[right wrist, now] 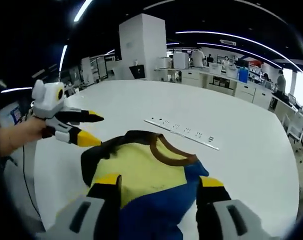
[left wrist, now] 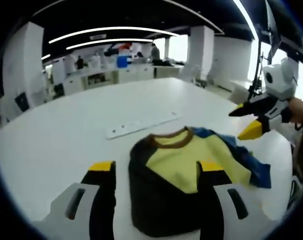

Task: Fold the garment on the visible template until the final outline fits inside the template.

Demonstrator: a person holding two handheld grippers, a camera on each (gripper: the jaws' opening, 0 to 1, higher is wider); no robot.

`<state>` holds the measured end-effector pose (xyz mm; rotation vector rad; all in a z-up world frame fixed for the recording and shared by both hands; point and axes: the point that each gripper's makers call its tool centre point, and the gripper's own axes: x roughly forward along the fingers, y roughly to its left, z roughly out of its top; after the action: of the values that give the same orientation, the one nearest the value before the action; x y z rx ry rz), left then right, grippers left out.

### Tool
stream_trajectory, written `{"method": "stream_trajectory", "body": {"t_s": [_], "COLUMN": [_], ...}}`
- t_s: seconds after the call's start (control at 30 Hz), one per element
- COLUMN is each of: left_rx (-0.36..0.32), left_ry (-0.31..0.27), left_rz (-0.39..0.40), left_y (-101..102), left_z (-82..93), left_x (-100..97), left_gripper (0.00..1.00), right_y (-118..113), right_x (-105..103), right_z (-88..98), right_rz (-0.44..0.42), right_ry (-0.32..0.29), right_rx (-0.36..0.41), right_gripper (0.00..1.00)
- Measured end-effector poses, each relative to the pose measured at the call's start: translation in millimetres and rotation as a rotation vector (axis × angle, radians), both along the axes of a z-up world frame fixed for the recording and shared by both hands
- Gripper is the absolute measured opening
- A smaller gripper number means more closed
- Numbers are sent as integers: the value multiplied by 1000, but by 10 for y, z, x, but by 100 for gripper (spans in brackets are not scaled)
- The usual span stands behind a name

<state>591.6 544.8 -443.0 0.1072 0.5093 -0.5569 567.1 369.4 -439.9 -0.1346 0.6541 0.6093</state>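
A small shirt [left wrist: 174,162] lies bunched on the white table [left wrist: 61,135]. It has a yellow front, a brown collar, black on its left and lower part, and blue on its right. My left gripper [left wrist: 156,167] hovers open just before it, its yellow-tipped jaws wide apart with nothing between them. My right gripper [left wrist: 249,122] comes in from the right, open, above the blue edge. In the right gripper view the shirt [right wrist: 138,170] lies under my open right gripper [right wrist: 159,181]. The left gripper [right wrist: 86,129], held by a hand, hangs open by the shirt's black edge.
A long white power strip [left wrist: 141,125] lies flat on the table beyond the collar, also seen as the power strip [right wrist: 184,132]. The table [right wrist: 241,165] is large and round-edged. Office desks, pillars and distant people stand behind. A cable hangs off the left edge [right wrist: 26,175].
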Motion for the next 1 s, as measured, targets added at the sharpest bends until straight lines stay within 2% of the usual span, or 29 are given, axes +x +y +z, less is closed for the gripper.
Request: {"method": "stream_trajectory", "body": {"t_s": [0.1,0.27,0.37,0.47,0.5,0.53,0.6,0.73,0.87,0.93,1.0], "left_rx": [14,-5,-19,-31,-27,3,21,20,12,-16,-16], "left_ry": [-10,3,15,34,31,1,16,29,55,70,77], "left_rz": [6,15,20,20,18,10,17,29,34,42,47], "left_y": [65,116,189,176,182,206,228,267,299,282,277], "left_z": [-5,-16,-63,-108,-123,-141,-210,-306,-431,-426,-463], "left_x": [-51,-257,-310,-413,-422,-417,-474,-530,-592,-624,-638], "left_gripper": [66,66,65,64,64,64,61,58,54,53,52], "right_y": [-7,-9,-2,18,26,30,53,110,91,91,84], "right_x": [-76,-283,-363,-500,-532,-550,-593,-656,-679,-687,-700], "right_z": [-10,-44,-113,-164,-186,-224,-265,-310,-363,-368,-396], "right_rz": [3,9,23,23,24,23,17,17,3,0,-10], "right_ry": [6,33,57,68,71,76,81,84,74,66,69], "right_rx": [-3,3,3,7,2,-3,-3,15,-5,3,4], "right_gripper": [58,59,58,57,56,56,55,49,40,34,32]}}
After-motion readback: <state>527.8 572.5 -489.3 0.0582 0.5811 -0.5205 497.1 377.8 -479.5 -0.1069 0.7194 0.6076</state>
